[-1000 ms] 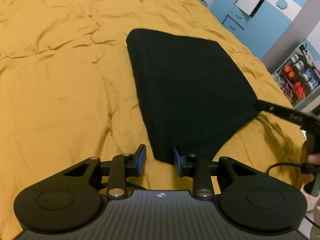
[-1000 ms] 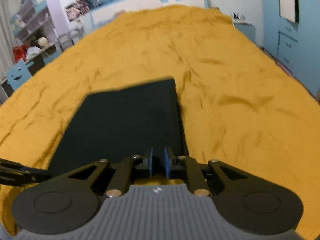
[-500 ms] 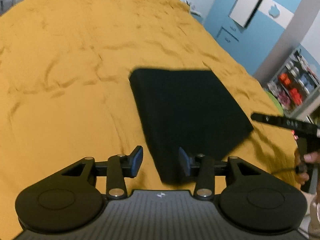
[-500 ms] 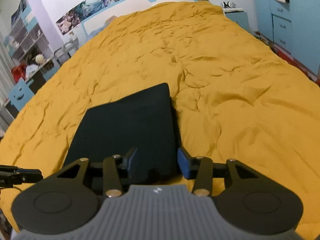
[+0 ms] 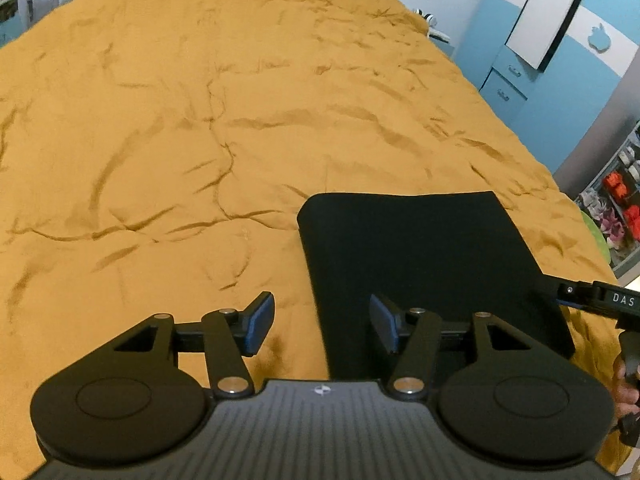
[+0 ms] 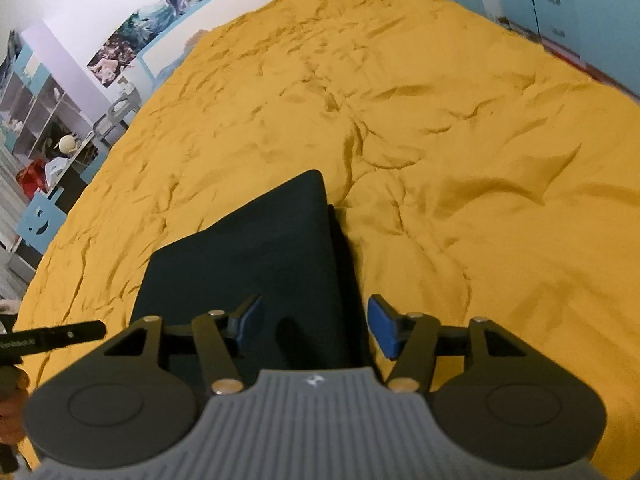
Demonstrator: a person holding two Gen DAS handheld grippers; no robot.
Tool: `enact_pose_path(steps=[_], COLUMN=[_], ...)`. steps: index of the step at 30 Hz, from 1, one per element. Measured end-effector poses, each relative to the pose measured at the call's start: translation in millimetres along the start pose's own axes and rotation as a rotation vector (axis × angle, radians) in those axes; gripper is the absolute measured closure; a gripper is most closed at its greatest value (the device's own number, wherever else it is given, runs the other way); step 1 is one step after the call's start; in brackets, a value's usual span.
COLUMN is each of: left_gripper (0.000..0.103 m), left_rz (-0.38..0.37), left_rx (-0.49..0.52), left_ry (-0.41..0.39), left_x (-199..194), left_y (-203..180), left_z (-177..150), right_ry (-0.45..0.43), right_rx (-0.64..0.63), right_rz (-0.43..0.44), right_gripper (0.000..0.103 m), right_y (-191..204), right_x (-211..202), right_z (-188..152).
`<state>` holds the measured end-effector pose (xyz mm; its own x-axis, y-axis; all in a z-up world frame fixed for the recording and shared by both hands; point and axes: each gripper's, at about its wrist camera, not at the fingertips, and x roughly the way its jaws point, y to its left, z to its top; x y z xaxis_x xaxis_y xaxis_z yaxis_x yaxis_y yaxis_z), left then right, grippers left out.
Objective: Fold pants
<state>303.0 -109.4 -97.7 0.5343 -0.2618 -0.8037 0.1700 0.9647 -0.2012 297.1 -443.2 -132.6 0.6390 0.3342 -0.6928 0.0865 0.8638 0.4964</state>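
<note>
The pants [image 5: 424,268] lie folded into a flat, matte black slab with straight edges and rounded corners, near the bed's closer edge; in the right wrist view the same pants [image 6: 256,256] show a thicker stacked fold along their right side, where a lower layer peeks out. The cloth looks smooth and unwrinkled, dull against the mustard-yellow bedspread [image 5: 200,140], which is soft, slightly shiny and full of shallow creases and ridges.

The left tool [image 5: 322,322] hangs above the pants' near left corner, its jaws opening, the blue rubbery pads apart with nothing pinched between them; one pad is over the bedspread, the other over black cloth. The right tool [image 6: 314,326] is likewise released, jaws opening, straddling the pants' near right edge without pressing on it. Both tools have black plastic linkages with metal rivets and ribbed grey bodies.

Beyond the bed stand blue drawers [image 5: 504,84] and open shelves [image 6: 36,116].
</note>
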Motion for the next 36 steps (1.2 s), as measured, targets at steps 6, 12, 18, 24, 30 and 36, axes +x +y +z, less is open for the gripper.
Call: enact_pose_path(steps=[6,12,18,24,30,36], left_gripper=[0.038,0.034,0.035,0.060,0.081,0.084], left_rz=[-0.079,-0.185,-0.273,-0.335,-0.302,-0.274], left_rx=[-0.082,-0.230,-0.328,-0.358,-0.290,-0.196], left_ry=[0.044,0.075,0.083,0.087,0.057,-0.014], left_x=[29,54,73,76,62,31], left_y=[14,36,50,55,42,21], left_z=[5,5,2,2,12,20], right_ry=[0.064,0.090,0.103,0.091,0.057,0.002], right_rx=[0.134,0.256,0.286,0.259,0.195,0.107], right_rz=[0.093,0.188,0.231,0.262,0.247,0.224], right_gripper=[0.047,0.047,0.049,0.067,0.082,0.084], right_y=[-29,-52,-55,-54,-39,-12], right_x=[29,48,65,61,48,20], right_z=[7,11,16,14,21,28])
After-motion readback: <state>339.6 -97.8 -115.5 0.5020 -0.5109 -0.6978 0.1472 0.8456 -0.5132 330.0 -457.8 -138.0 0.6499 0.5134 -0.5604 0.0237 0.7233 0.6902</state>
